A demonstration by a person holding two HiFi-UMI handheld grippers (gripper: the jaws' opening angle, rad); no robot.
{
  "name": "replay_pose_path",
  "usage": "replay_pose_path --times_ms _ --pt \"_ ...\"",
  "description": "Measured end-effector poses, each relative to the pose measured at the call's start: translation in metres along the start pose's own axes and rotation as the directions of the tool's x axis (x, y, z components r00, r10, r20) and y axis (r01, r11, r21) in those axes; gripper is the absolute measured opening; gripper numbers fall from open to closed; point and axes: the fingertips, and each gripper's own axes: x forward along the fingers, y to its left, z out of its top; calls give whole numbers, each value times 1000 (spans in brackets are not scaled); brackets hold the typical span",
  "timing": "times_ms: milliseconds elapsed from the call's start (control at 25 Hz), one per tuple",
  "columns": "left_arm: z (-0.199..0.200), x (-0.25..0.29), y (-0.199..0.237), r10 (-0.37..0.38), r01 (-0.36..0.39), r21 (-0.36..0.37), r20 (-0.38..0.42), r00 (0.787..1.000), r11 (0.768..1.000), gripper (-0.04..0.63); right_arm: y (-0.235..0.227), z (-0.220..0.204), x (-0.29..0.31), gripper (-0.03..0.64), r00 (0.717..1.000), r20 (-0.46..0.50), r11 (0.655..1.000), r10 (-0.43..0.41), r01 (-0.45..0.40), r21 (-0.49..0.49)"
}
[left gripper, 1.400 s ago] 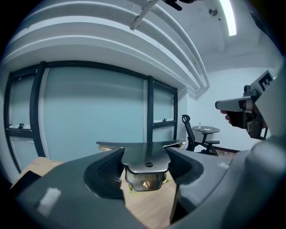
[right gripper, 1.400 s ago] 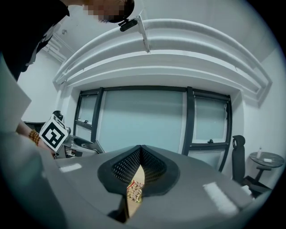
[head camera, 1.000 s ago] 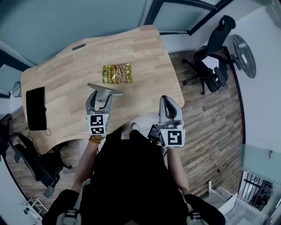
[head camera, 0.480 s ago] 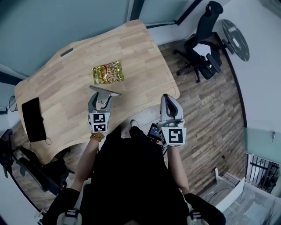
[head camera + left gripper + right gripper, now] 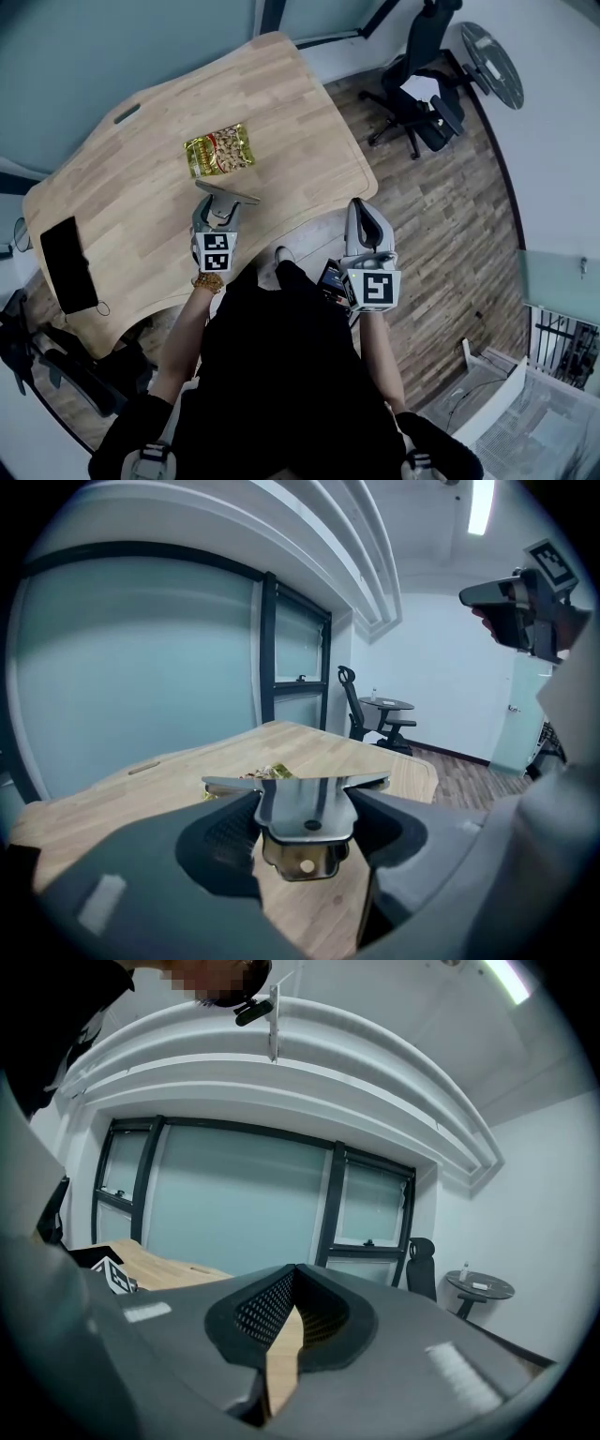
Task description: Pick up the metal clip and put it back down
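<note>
Left gripper (image 5: 222, 208): its jaws are pressing in on the metal clip (image 5: 307, 819) from both sides and holding it level, just left of centre in the head view.
Metal clip: it is sitting between the left jaws at the lower middle of the left gripper view, with its flat wings spreading across both jaw tips and its folded body hanging below; the wood is showing under it.
Right gripper (image 5: 368, 217): its jaw tips are meeting in the right gripper view, gripping nothing, and it is hovering right of centre in the head view, beyond the table edge.
Wooden table (image 5: 281, 112): it is filling the upper left of the head view.
Snack packet (image 5: 217, 150): it is lying flat on the table, just above the clip in the frame.
Black slab (image 5: 62, 264): it is lying at the table's left end.
Office chair (image 5: 419, 94): it is standing on the floor at the upper right.
</note>
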Motion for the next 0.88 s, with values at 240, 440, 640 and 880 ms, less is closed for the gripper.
replay_pose_path --times_ms 240,440,640,880 --pt "-31 18 -2 -28 29 10 -62 998 1000 305 -1 -8 -10 21 999 -40 999 -28 26 -32" --pt "-56 33 -5 -36 37 7 -113 993 999 305 -4 -12 -20 21 998 -53 999 -43 41 -35" --pt "-81 41 -10 -55 56 0 -173 983 998 305 -5 -20 -30 21 996 -73 998 -56 53 -46" --pt "-101 49 -18 -72 73 -2 -207 976 997 304 -9 -26 -42 21 992 -96 996 -83 78 -50"
